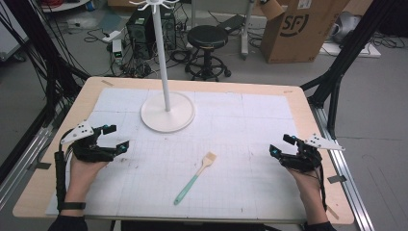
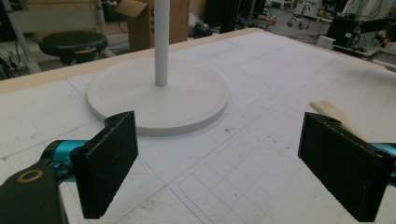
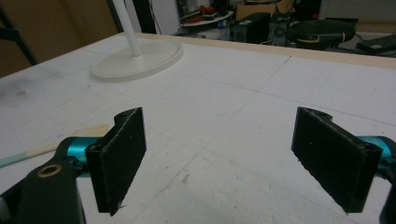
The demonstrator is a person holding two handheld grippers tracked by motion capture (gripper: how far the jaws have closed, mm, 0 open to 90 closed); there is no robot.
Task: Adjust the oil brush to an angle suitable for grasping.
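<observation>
A small brush with a mint-green handle and pale bristle head lies flat on the white gridded mat, near the front middle. Its head peeks out behind my left gripper's right jaw, and its handle shows behind my right gripper's left jaw. A white stand with a round base and tall pole rises at the back centre. My left gripper rests at the mat's left side, open and empty. At the right side, my right gripper is open too, holding nothing.
The wooden table carries the white mat. Beyond its far edge are a black stool, a cardboard box, computer cases and cables on the floor. Black frame legs stand at both sides.
</observation>
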